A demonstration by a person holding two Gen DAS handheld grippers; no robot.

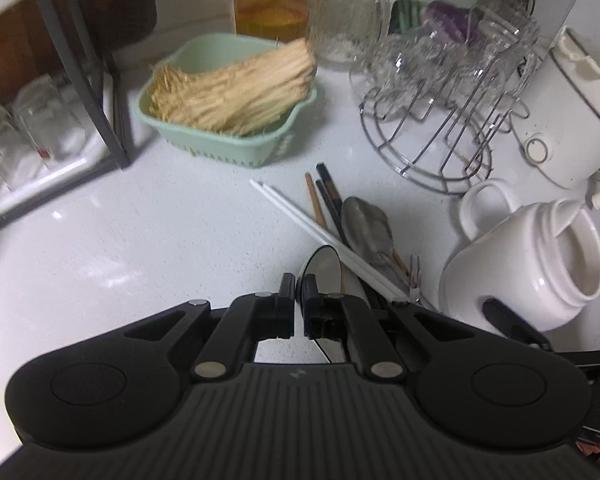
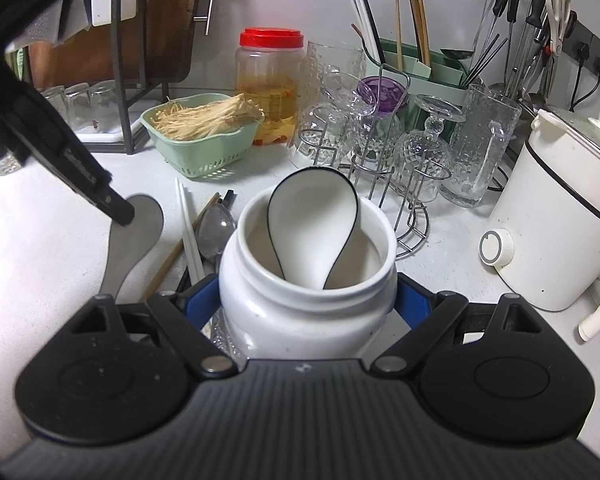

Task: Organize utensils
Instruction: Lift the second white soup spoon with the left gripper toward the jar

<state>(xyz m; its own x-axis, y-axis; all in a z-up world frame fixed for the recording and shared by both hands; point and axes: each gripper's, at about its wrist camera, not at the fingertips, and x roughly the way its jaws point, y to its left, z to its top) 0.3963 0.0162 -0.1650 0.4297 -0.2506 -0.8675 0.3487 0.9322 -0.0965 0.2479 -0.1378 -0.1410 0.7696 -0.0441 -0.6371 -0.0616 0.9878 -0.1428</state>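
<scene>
Only the right wrist view shows the 1 white spoon [image 2: 312, 220] inside the jar [image 2: 300, 312], which is clamped by the right gripper [image 2: 306, 300]. The left gripper [image 1: 299, 296], angled steeply down at the bench [image 1: 120, 240], is clenched on a grey spoon [image 1: 324, 268].

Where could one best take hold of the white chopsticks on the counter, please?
Grip the white chopsticks near their far tips, which lie clear on bare counter toward the green basket; the near ends sit in the utensil pile. Come from above, jaws across both flat, side-by-side sticks.

Open white speckled counter [image 1: 100, 248] at left; blocked right by wire glass-drying rack [image 1: 428, 136], behind by pale green plastic basket [image 1: 228, 148].
</scene>
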